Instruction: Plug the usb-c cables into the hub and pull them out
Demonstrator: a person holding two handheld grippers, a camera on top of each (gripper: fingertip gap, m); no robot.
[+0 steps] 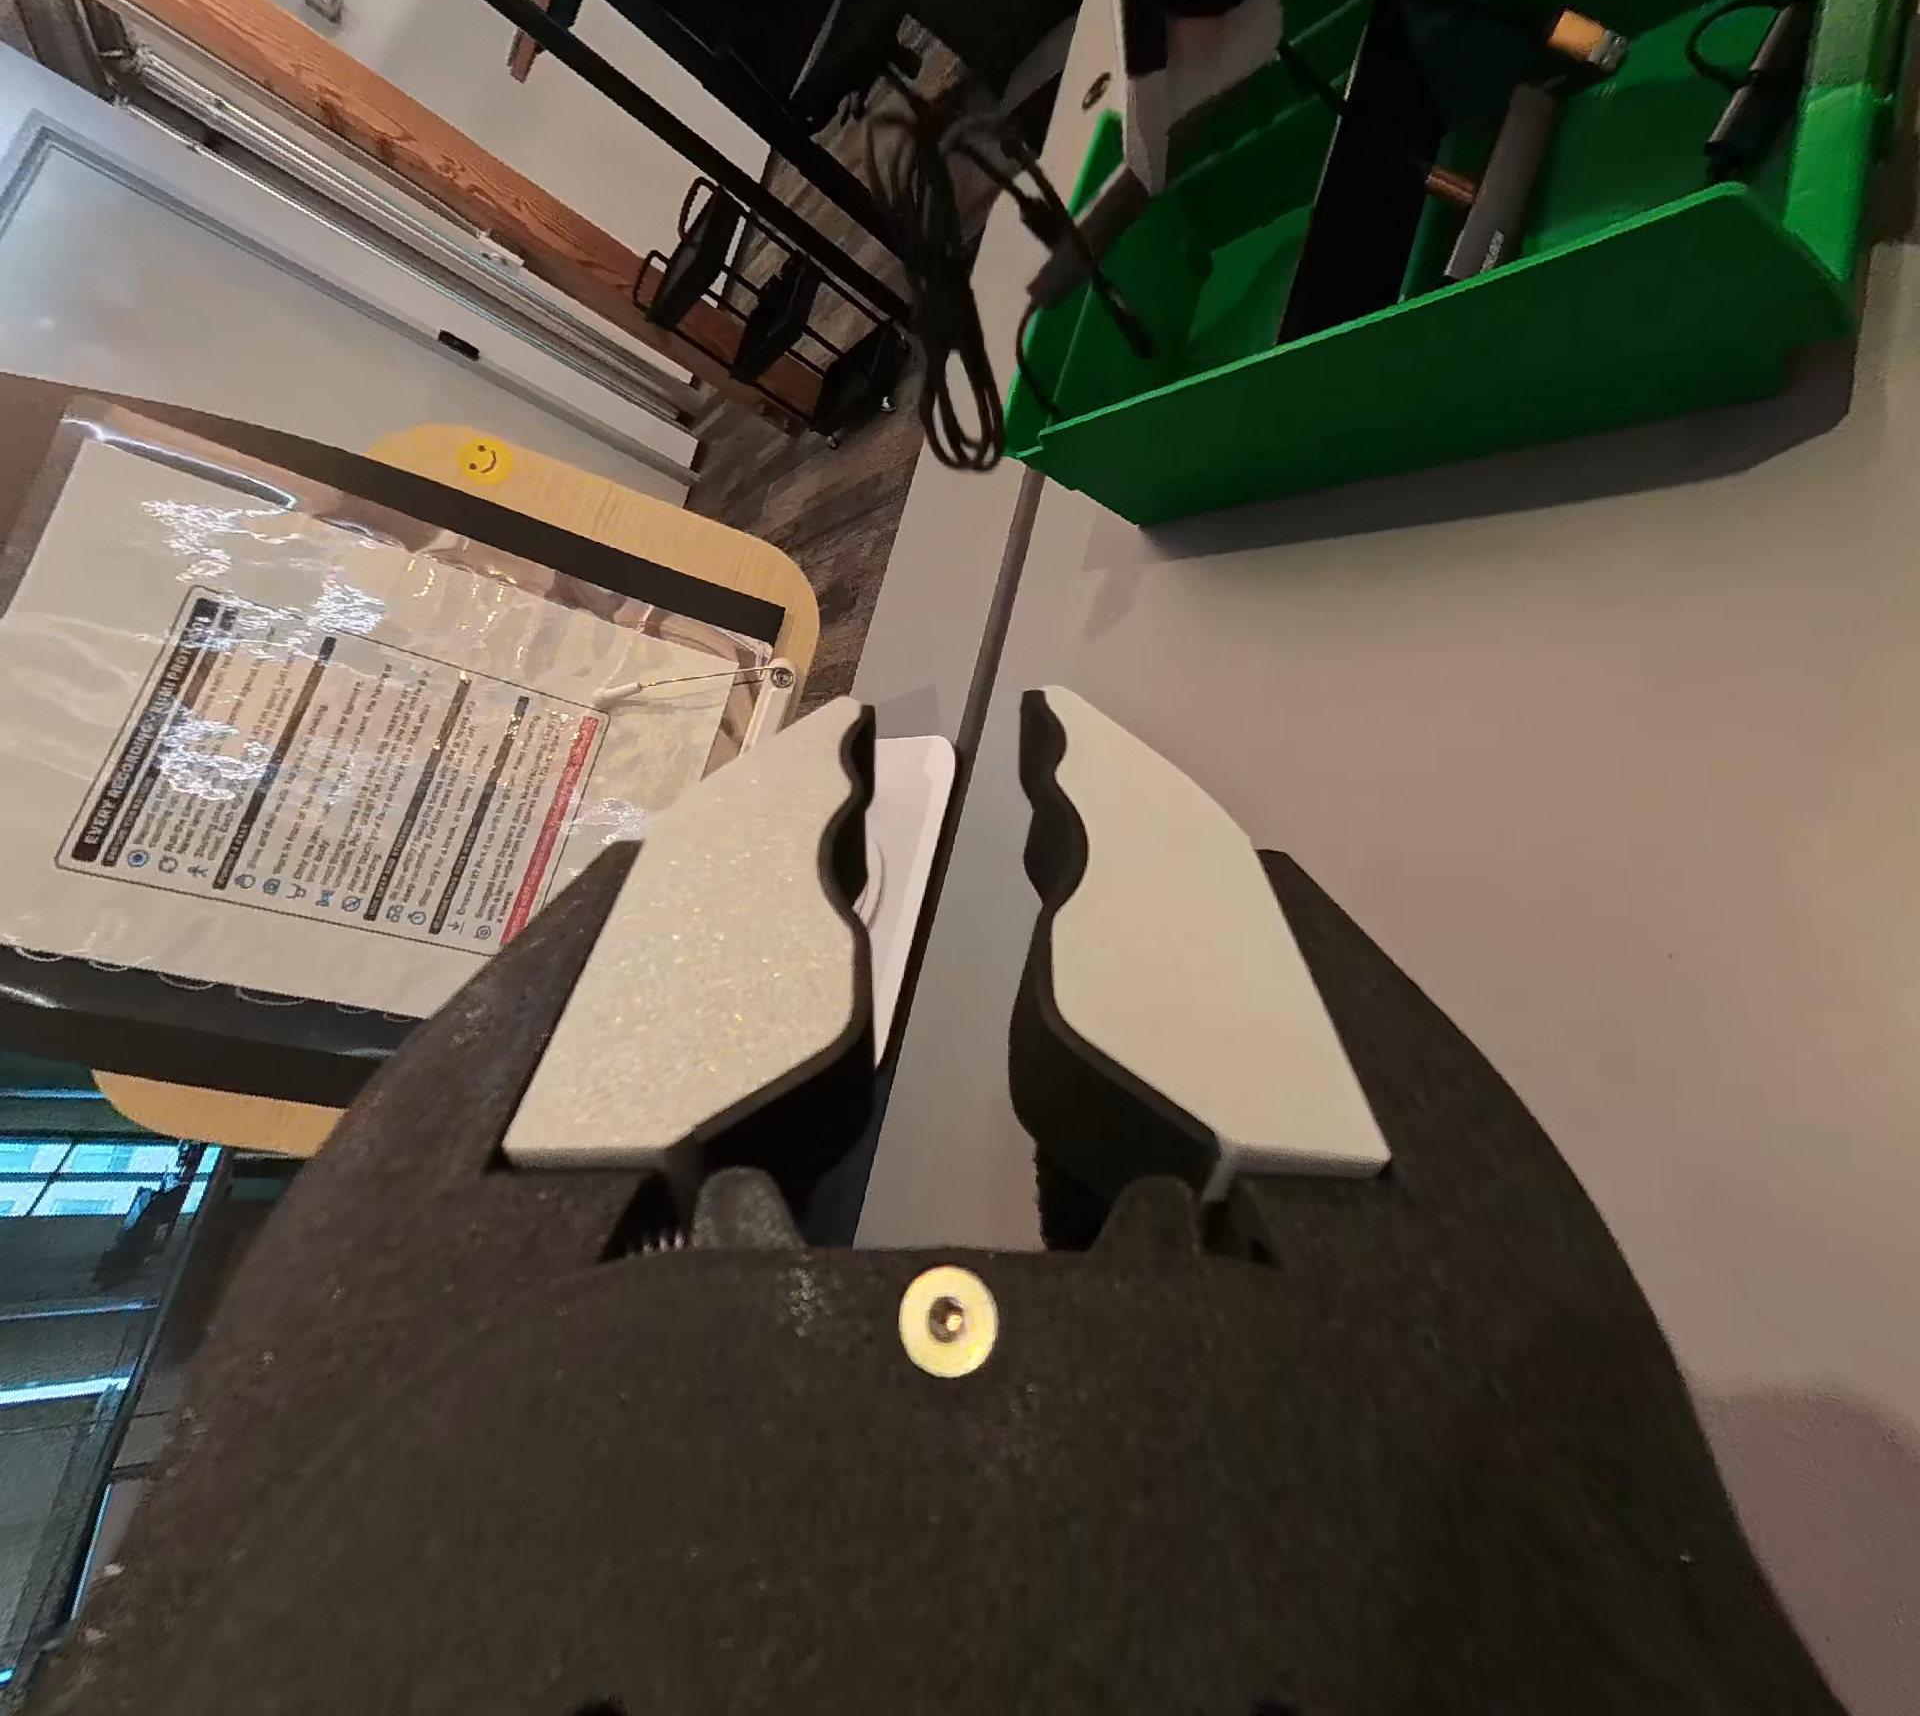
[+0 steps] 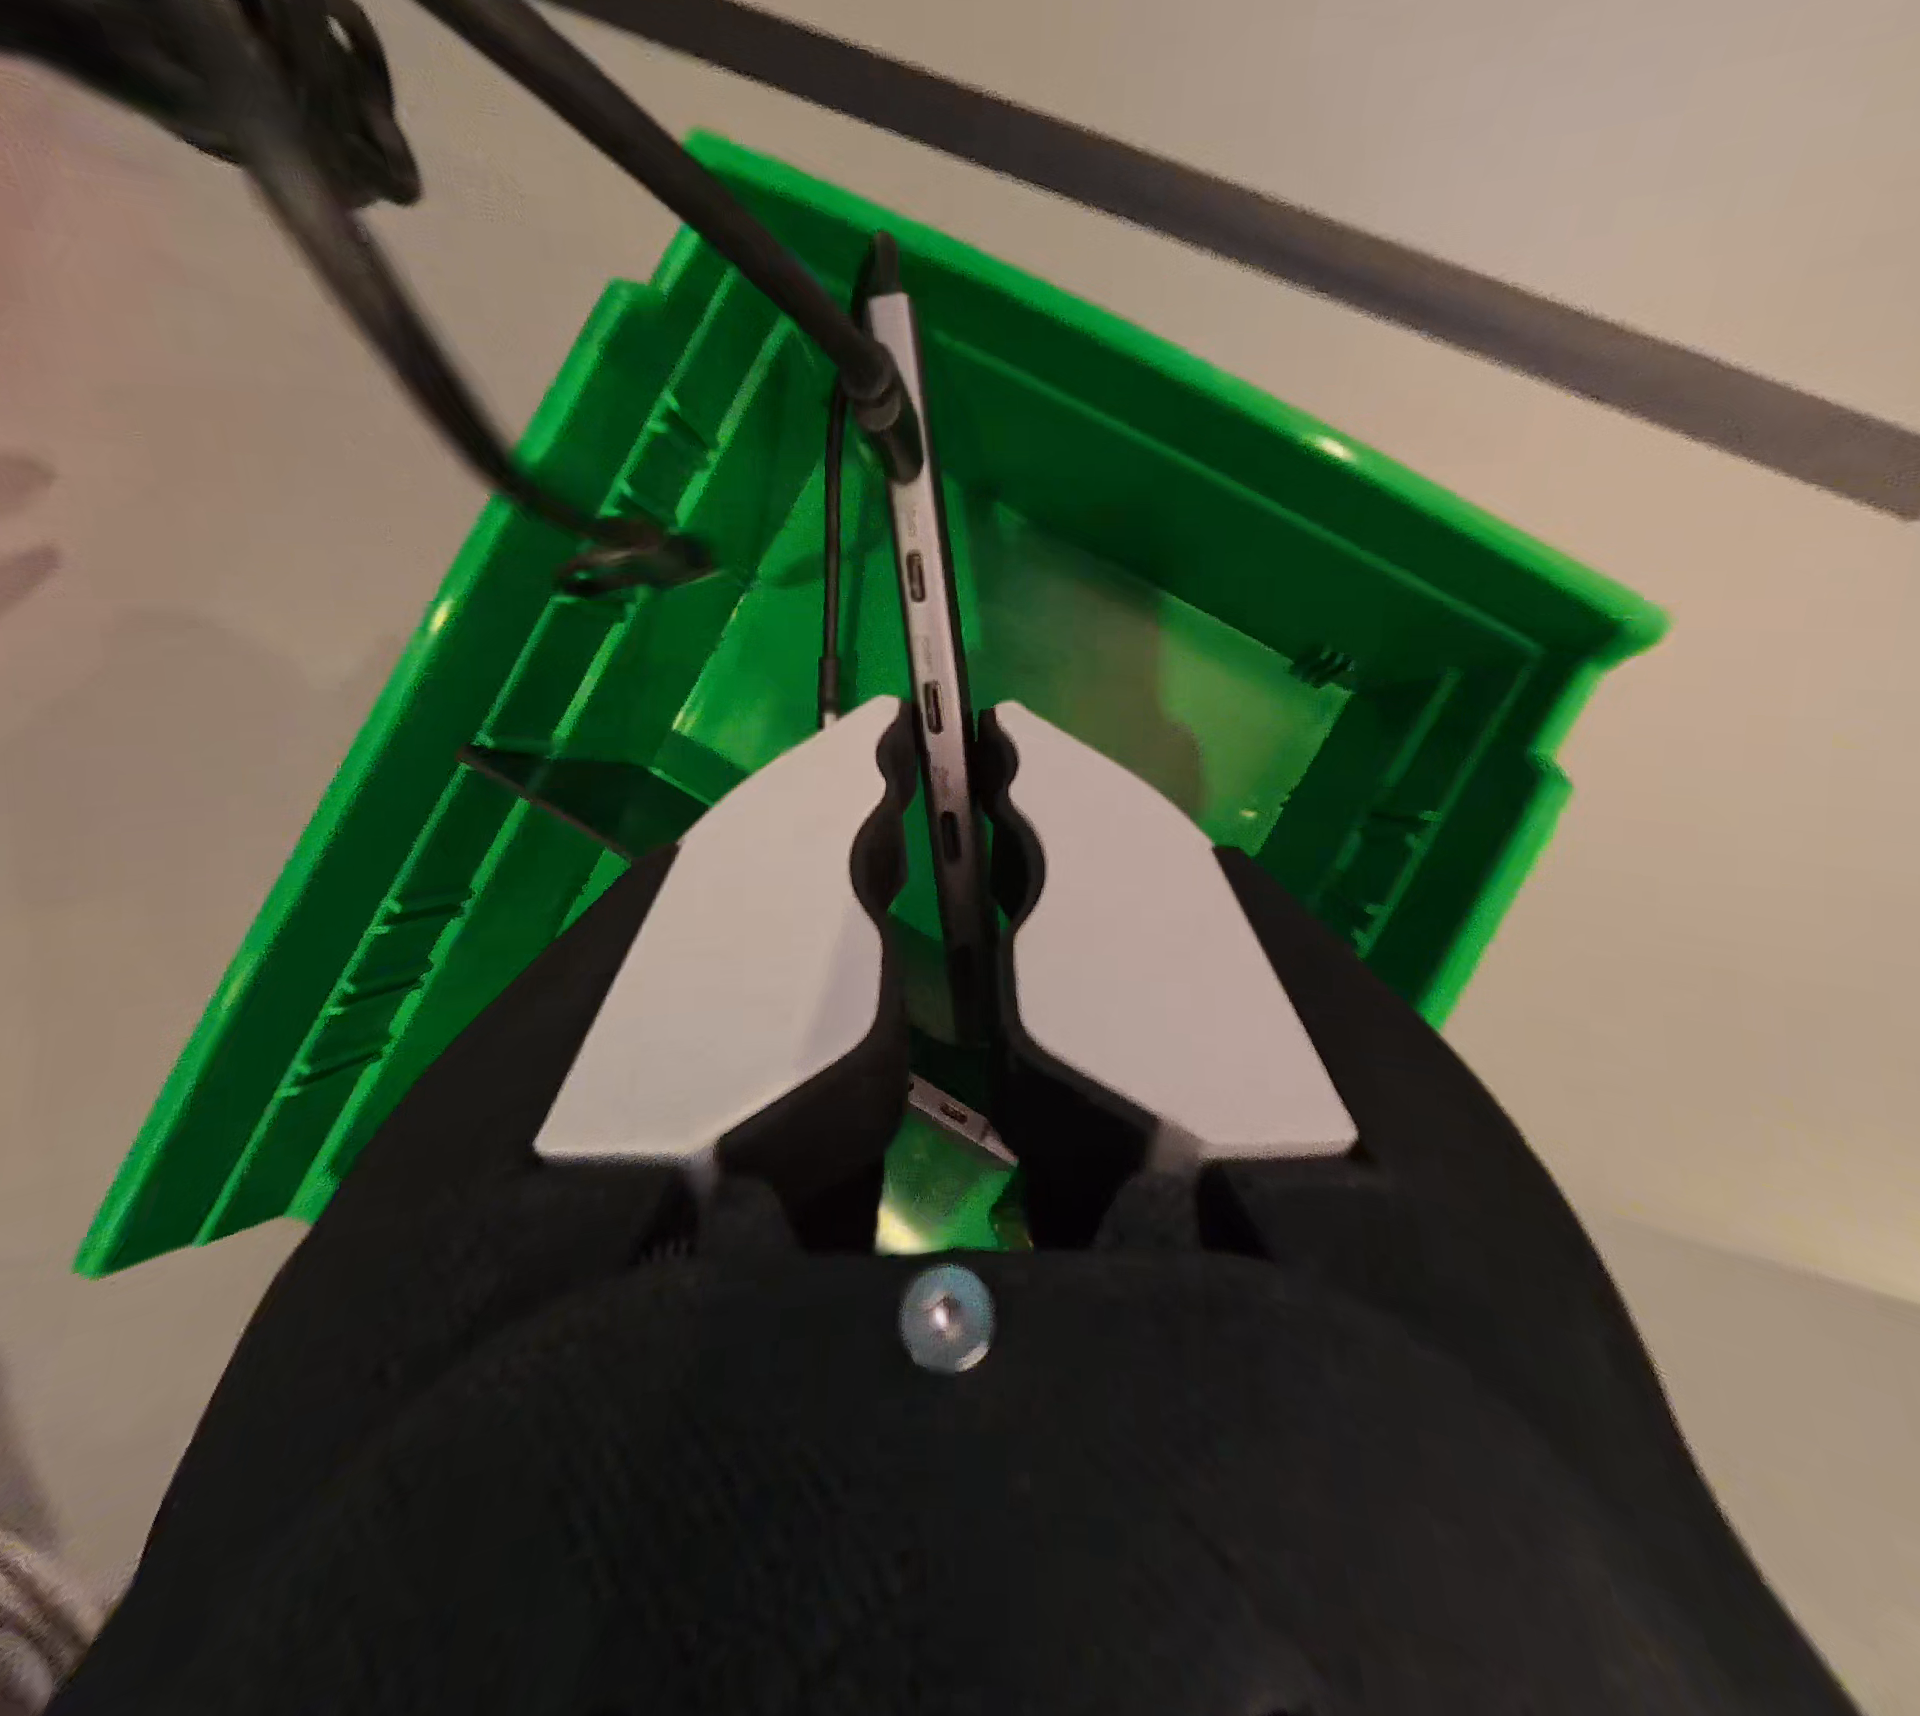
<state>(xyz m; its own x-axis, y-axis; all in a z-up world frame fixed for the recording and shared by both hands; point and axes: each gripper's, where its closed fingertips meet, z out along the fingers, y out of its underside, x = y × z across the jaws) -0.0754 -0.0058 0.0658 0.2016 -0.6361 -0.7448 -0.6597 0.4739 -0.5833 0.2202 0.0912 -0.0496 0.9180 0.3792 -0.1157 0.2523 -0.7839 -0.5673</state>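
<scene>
My right gripper is shut on a slim grey hub and holds it edge-on above a green bin. A thick black USB-C cable is plugged into the hub's far end and runs up to the left, where it is coiled. A thin black lead hangs beside the hub. My left gripper is open and empty, low over the grey table, well short of the green bin. The right gripper, held by a hand, shows in the left wrist view over the bin's left end, with black cable dangling.
The bin holds a black divider, another grey hub and a further device with a cable. A laminated sheet lies on the left. A white pad sits under my left finger. A table seam runs ahead. There is about 35 cm between the tips of the two grippers.
</scene>
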